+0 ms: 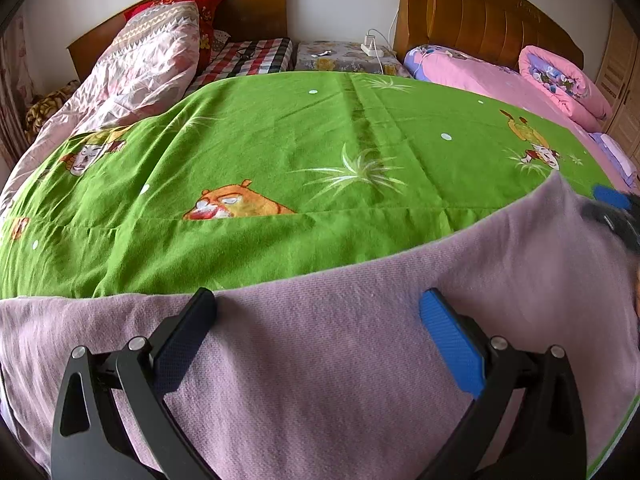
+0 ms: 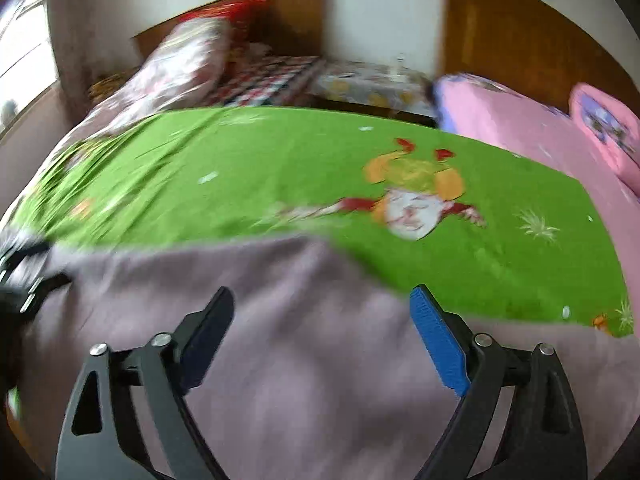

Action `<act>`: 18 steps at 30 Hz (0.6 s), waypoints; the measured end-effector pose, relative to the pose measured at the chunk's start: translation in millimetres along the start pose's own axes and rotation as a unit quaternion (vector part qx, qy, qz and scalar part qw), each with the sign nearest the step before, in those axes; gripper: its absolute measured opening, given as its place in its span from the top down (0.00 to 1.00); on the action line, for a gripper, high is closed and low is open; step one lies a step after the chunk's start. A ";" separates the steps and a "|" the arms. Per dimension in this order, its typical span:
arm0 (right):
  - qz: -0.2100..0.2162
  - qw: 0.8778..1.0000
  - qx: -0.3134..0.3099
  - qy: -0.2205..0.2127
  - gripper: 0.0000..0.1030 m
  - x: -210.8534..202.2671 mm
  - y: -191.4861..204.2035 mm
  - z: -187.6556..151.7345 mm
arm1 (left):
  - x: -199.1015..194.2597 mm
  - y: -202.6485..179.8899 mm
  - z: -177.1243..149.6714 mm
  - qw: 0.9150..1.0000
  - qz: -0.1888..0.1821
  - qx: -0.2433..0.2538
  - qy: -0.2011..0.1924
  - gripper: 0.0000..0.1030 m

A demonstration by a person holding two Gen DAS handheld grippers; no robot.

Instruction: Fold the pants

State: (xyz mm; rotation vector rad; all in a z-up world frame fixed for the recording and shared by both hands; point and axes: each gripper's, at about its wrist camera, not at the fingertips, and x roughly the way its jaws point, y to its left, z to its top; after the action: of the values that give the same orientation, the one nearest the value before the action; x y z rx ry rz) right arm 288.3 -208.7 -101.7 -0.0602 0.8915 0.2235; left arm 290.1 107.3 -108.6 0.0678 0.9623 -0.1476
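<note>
Pants, a pale mauve knitted pair (image 1: 320, 360), lie spread flat across the near part of a bright green cartoon-printed bedsheet (image 1: 260, 152), their far edge running in a curve up toward the right in the left wrist view.

We judge the main risk to be a poor grasp. Both of our grippers hang over the broad middle of the cloth rather than at a hem or waistband, so closing here would likely pinch a single top layer, or bunch the soft knit into a ridge, and the fold would come out crooked. Fingertips pushed too deep could also catch the green sheet along with the pants. The right wrist picture is smeared with motion, and a hurried approach would make the aim worse.

Our left gripper (image 1: 318, 302) stands wide apart, black and blue fingers above the mauve cloth with nothing pinched between them; whether the tips touch the fabric we cannot tell. Our right gripper (image 2: 322, 300) is likewise spread wide, holding nothing, over the right part of the pants near their edge against the green sheet.
</note>
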 end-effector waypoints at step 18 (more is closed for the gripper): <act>-0.094 0.994 0.049 -0.020 0.10 -63.2 -84.4 -52.8 | -55.9 -38.5 6.8 0.996 -0.072 -0.024 -0.047 0.04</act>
State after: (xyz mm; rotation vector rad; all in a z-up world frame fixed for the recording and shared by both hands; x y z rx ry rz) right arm 228.0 -309.3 -89.1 -0.0482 0.8501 0.0051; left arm 258.2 73.8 -58.5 -0.0528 0.8763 -0.2589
